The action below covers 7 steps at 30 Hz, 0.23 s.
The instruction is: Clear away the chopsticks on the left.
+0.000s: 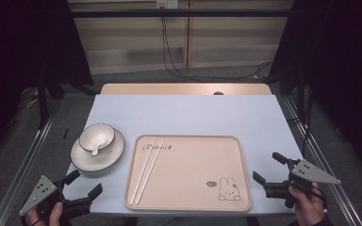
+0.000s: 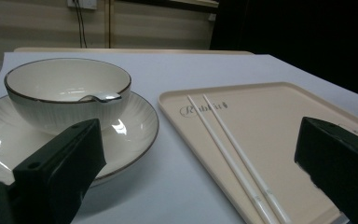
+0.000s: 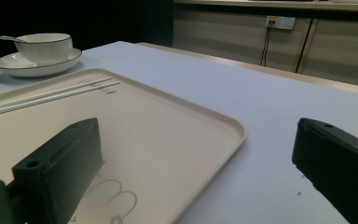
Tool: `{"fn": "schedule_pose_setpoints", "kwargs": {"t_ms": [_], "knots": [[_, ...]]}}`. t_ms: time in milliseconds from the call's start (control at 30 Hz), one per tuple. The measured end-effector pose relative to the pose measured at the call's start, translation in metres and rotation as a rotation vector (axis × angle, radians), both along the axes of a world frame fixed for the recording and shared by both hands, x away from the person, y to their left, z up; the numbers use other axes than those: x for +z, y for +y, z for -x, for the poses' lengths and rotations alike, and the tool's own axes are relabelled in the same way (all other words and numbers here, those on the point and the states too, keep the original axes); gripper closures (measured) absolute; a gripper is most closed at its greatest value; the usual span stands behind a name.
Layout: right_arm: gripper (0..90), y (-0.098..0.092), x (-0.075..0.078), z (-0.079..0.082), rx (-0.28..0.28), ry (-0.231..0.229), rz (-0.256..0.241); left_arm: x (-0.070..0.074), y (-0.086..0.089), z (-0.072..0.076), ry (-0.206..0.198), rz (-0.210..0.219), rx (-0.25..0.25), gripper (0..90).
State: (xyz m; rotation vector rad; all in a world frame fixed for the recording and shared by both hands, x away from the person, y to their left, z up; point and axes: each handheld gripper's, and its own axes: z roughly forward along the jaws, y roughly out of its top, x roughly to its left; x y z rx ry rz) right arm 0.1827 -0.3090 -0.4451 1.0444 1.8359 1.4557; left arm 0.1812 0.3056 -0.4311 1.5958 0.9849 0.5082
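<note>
Chopsticks (image 1: 147,168) lie on our tray's (image 1: 188,206) left side
We hold both grippers, left (image 1: 84,184) and right (image 1: 268,168), near us, jaws released

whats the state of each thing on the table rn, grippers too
left gripper: open, holding nothing
right gripper: open, holding nothing
bowl: upright on the plate, spoon inside
spoon: resting in the bowl
plate: flat, left of the tray
chopsticks: lying side by side on the tray
tray: flat on the table

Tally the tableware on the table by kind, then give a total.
Tray: 1
Plate: 1
Bowl: 1
Spoon: 1
Chopsticks: 2
Total: 6
</note>
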Motion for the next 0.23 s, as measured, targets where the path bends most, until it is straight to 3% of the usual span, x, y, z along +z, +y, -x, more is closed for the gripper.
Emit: {"fn": "schedule_pose_setpoints", "kwargs": {"t_ms": [33,233], "knots": [[0.9,-0.0002,-0.0001,0.0000,0.000,0.001,0.002,0.0009,-0.0013,0.0002,-0.009,-0.022,-0.014,1.3],[1.0,-0.0018,-0.0004,-0.0006,-0.006,0.000,0.008,0.0009,-0.0002,-0.0006,-0.006,-0.012,-0.013,1.3]]}}
